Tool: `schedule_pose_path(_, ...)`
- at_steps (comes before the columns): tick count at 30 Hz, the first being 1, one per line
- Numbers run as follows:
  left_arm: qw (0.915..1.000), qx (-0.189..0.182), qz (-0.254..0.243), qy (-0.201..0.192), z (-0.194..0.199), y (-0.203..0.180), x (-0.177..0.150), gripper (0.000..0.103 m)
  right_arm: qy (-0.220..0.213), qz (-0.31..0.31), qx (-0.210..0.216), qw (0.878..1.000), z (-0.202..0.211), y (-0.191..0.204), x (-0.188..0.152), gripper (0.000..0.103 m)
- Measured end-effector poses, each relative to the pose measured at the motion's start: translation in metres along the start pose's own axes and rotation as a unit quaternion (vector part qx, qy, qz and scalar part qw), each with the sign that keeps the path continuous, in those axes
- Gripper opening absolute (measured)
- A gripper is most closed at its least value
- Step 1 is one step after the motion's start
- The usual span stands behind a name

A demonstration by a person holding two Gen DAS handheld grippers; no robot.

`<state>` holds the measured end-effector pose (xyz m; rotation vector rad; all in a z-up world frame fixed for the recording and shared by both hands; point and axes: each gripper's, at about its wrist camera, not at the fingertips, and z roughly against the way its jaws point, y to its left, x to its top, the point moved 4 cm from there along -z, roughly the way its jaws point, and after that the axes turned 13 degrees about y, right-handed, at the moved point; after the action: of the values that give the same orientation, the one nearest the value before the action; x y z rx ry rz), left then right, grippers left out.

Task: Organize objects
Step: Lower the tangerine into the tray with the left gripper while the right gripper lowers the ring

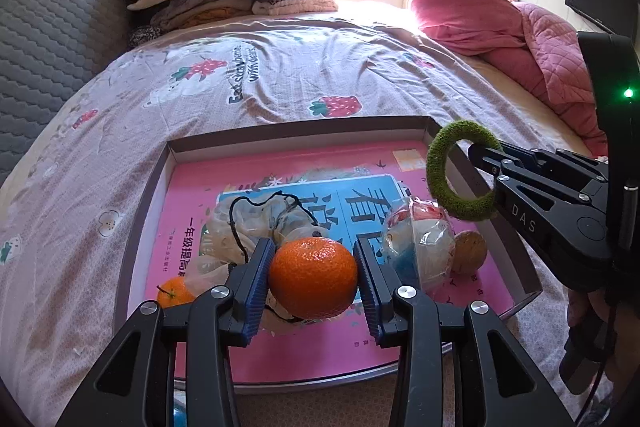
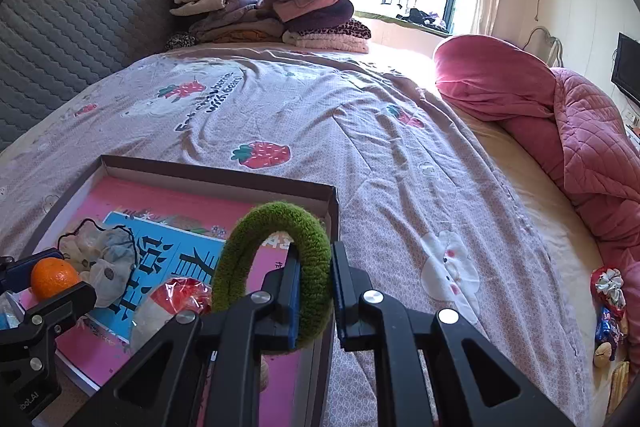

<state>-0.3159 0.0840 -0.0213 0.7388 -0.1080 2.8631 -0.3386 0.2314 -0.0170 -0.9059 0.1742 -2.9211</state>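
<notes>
My left gripper (image 1: pixel 314 281) is shut on an orange tangerine (image 1: pixel 313 278), held just above a shallow cardboard box (image 1: pixel 304 135) lined with a pink book (image 1: pixel 192 187). In the box lie a second tangerine (image 1: pixel 173 291), a mesh drawstring pouch (image 1: pixel 248 223), a plastic-wrapped toy (image 1: pixel 420 239) and a brown nut-like ball (image 1: pixel 470 251). My right gripper (image 2: pixel 316 281) is shut on a fuzzy green ring (image 2: pixel 276 267), hanging over the box's right rim (image 2: pixel 334 211). The ring (image 1: pixel 460 171) and right gripper (image 1: pixel 490 183) also show at the right of the left wrist view; the held tangerine (image 2: pixel 54 277) shows at the left of the right wrist view.
The box lies on a bed with a strawberry-print cover (image 2: pixel 320 123). Folded clothes (image 2: pixel 272 11) are piled at the headboard. A pink quilt (image 2: pixel 560 123) lies bunched at the right, with snack packets (image 2: pixel 610 303) below it.
</notes>
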Motion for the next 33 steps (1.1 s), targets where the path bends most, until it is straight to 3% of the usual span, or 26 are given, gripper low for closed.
schedule_pose_path(13, 0.9993, 0.002, -0.013, 0.035, -0.023, -0.008, -0.005, 0.042, 0.005, 0.037, -0.022, 0.999, -0.018, 0.015, 0.0, 0.014)
schedule_pose_path(33, 0.9983, 0.002, -0.013, 0.058, -0.036, -0.008, -0.01, 0.042, 0.031, 0.039, -0.007, 0.999, -0.031, 0.02, -0.005, 0.014)
